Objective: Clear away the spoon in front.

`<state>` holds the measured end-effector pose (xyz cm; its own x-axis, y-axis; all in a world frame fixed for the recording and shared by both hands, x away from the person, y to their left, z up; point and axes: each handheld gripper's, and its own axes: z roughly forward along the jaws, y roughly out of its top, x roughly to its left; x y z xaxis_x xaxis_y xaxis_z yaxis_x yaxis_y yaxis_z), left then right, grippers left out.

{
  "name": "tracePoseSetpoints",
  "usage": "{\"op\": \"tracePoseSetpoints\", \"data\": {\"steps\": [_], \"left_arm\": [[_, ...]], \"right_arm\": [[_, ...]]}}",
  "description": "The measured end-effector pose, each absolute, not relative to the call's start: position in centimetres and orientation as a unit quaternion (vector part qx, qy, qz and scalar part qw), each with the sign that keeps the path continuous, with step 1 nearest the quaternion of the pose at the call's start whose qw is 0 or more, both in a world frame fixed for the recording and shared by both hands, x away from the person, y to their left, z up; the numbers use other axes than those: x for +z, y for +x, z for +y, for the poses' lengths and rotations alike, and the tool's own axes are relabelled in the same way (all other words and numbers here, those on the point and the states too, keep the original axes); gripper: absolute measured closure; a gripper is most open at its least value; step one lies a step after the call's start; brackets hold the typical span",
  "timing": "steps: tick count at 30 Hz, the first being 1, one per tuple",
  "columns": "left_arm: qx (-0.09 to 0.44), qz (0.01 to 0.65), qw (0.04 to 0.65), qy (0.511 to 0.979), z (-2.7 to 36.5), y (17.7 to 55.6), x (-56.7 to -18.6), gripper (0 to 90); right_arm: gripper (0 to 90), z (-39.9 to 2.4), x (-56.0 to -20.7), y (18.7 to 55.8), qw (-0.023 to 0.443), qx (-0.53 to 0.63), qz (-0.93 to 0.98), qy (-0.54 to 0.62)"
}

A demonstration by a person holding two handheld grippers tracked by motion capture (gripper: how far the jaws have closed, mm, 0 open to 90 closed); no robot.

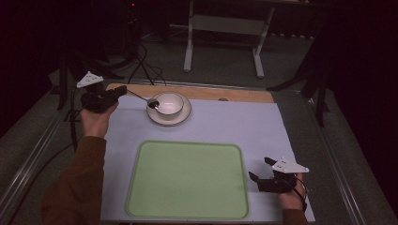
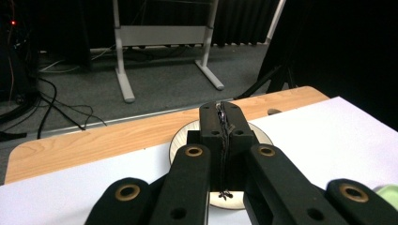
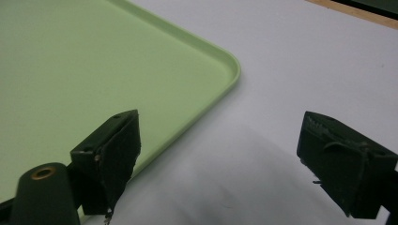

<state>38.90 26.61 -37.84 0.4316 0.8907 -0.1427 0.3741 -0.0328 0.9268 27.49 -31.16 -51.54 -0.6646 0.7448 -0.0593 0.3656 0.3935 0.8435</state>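
Left gripper pinches spoon by its handle, bowl end at bowl's nine o'clock rim on saucer (lifting out, likely), next a carry toward tray; right gripper idle, jaws wide.

Metal spoon — tilted, its head over the white bowl.

Tray bare mid-table, bowl on saucer blocks far side
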Motion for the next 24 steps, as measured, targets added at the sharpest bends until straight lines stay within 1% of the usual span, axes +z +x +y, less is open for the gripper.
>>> {"op": "tracePoseSetpoints", "data": {"steps": [14,24], "left_arm": [[0.239,0.446,0.507,0.697,26.7,36.6,-37.0,89.4],[0.227,0.447,0.495,0.71,27.3,35.2,-37.3,89.4]], "right_arm": [[13.6,-31.2,-51.5,27.4,0.22,0.436,0.802,0.344],[13.7,-31.3,-51.3,27.3,0.219,0.442,0.8,0.341]]}}
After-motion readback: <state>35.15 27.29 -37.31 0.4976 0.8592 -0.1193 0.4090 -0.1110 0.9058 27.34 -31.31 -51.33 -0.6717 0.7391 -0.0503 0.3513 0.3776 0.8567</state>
